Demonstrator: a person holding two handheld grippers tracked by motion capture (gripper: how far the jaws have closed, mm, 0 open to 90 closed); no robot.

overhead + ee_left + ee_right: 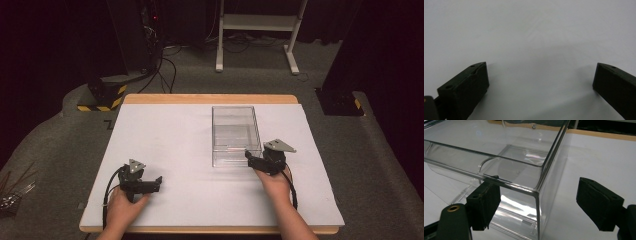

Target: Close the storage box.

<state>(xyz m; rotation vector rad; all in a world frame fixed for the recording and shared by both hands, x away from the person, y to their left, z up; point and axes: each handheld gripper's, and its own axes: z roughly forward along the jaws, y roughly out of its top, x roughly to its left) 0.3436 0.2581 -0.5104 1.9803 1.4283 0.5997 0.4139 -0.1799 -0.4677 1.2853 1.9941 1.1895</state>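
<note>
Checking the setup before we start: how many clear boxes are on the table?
1. The clear box stands right of the table's middle, its near corner between the right gripper's open jaws.

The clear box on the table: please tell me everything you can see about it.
The clear box is a rectangular, open-topped container that looks like transparent plastic, with nothing visible inside. It stands upright on the white table, right of the middle. The right gripper is open at its near right corner: one jaw is against the near wall, the other stands apart beyond the right side.
</note>
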